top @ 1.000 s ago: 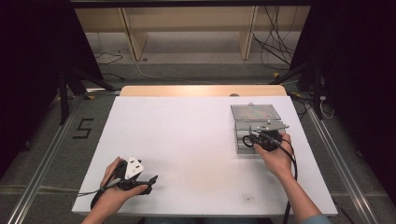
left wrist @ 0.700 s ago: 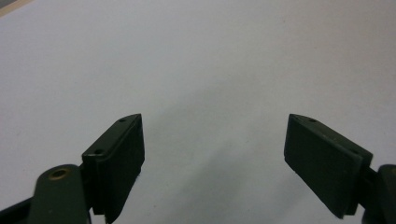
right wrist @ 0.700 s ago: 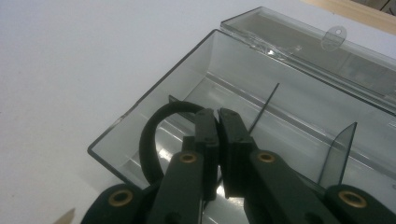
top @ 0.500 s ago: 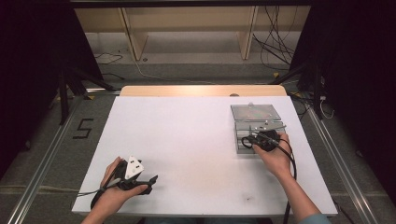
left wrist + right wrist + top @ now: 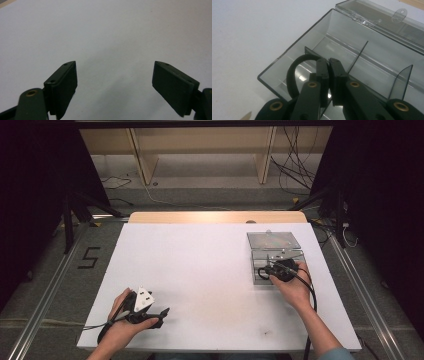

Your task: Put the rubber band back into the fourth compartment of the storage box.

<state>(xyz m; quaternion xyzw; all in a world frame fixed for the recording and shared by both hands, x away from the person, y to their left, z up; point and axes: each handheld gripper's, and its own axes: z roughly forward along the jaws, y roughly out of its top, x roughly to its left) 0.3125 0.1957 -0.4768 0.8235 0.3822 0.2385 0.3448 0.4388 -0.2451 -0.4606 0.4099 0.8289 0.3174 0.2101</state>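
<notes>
The box [image 5: 277, 260] is a shallow rectangular case of clear, smoke-tinted plastic, smooth and glossy, with thin upright dividers that split its tray into compartments. It lies on the right half of the tabletop [image 5: 200, 270], a flat matte white surface with a bare wooden strip along its far edge. The lid [image 5: 273, 240] is hinged at the far side, lies folded back flat beyond the tray, and carries a small clear hang tab on its outer edge. In the high view the open side of the tray faces up, and the tray and lid together run away from the person.

The right gripper [image 5: 328, 72] reaches over the near wall of the box with its jaws pointing into the tray. The jaws are flat, black, matte plates with brass-coloured pivot pins; they stand closed almost face to face, with a narrow slit between them and nothing visible in that slit. Their tips sit beside the near end of a divider [image 5: 358, 56]. A black loop [image 5: 292, 75], round in section and smooth, curves up on the left of the jaws over the near-left compartment.

The left gripper [image 5: 113, 87] rests in the hand near the front left of the tabletop, well apart from the box. Its jaws stand wide apart with bare tabletop between them.
</notes>
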